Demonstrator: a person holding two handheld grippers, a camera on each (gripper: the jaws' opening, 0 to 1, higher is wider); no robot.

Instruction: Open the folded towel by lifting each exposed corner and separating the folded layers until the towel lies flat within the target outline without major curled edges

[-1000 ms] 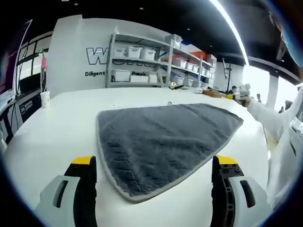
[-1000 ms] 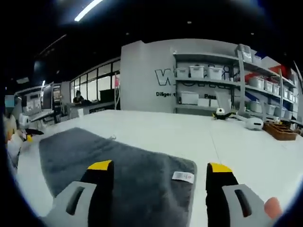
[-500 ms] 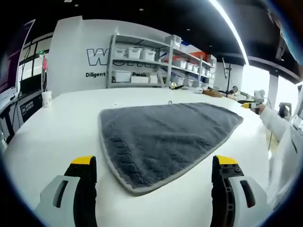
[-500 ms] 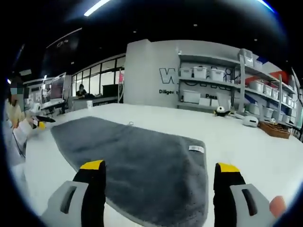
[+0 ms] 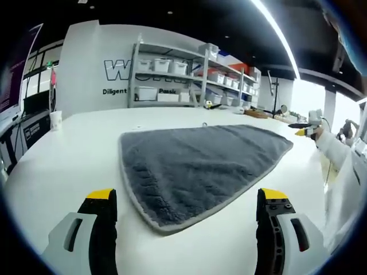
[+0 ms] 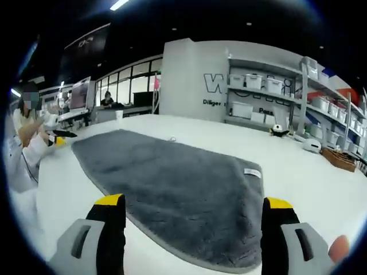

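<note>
White table point(image 5: 69, 154) bears grey towel point(image 5: 195, 166) (spread flat).

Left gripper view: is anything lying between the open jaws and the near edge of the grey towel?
No. Between the left gripper and the near edge of the grey towel there is just bare white table, as the left gripper view shows.

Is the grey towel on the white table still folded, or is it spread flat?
Spread flat: the grey towel lies as one smooth sheet on the white table, edges uncurled. No outline visible.
</note>
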